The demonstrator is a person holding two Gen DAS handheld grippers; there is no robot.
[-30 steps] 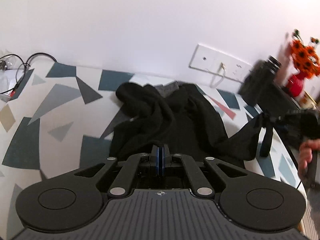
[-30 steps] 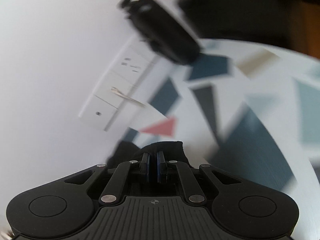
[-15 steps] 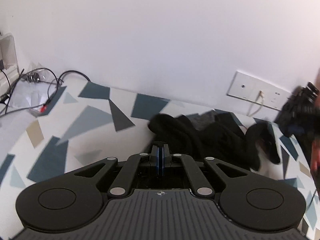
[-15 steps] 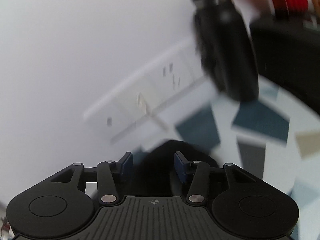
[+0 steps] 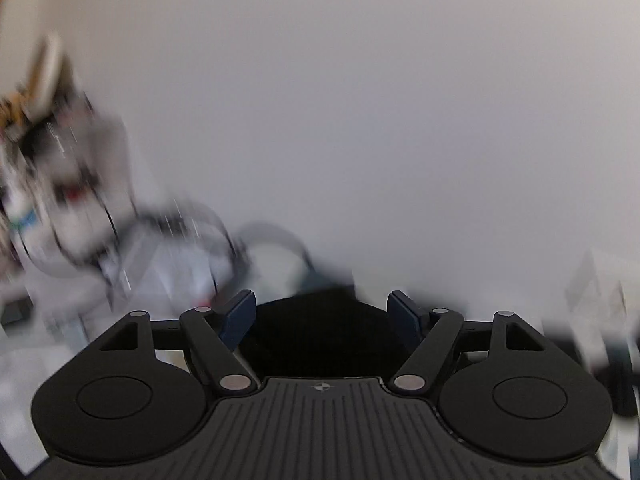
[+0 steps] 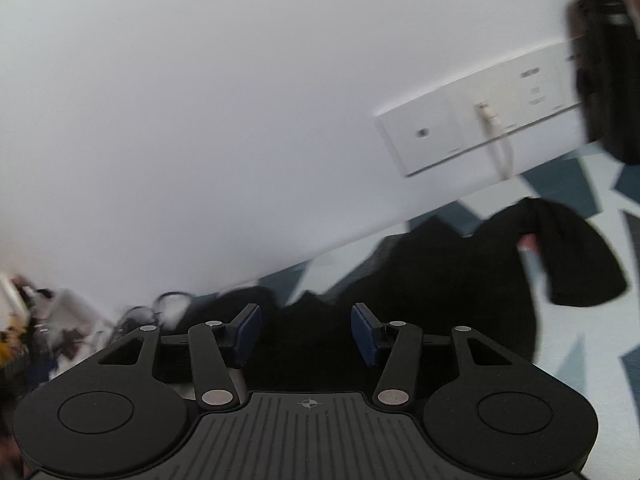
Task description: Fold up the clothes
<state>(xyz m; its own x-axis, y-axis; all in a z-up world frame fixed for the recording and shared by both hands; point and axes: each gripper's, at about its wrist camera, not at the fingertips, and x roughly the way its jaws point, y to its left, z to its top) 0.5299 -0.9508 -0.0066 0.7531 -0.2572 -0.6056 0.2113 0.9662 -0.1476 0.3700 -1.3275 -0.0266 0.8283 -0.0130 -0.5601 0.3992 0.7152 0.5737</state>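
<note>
Your left wrist camera sat low behind its own fingers, facing the white wall [image 5: 360, 100] almost squarely, with blurred clutter [image 5: 60, 184] off to its left. Your right wrist camera looked along its fingers at the same wall [image 6: 200, 100], tilted, with the socket panel [image 6: 480, 128] upper right. Both views shared that wall and the black garment [image 5: 316, 320] [image 6: 460, 280] close beneath it.

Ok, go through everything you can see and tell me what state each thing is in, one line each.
left gripper: open, holding nothing.
right gripper: open, holding nothing.
black garment: crumpled on the patterned surface, unfolded.
wall socket panel: one white cable plugged in.
cables: tangled, too blurred to tell more.
</note>
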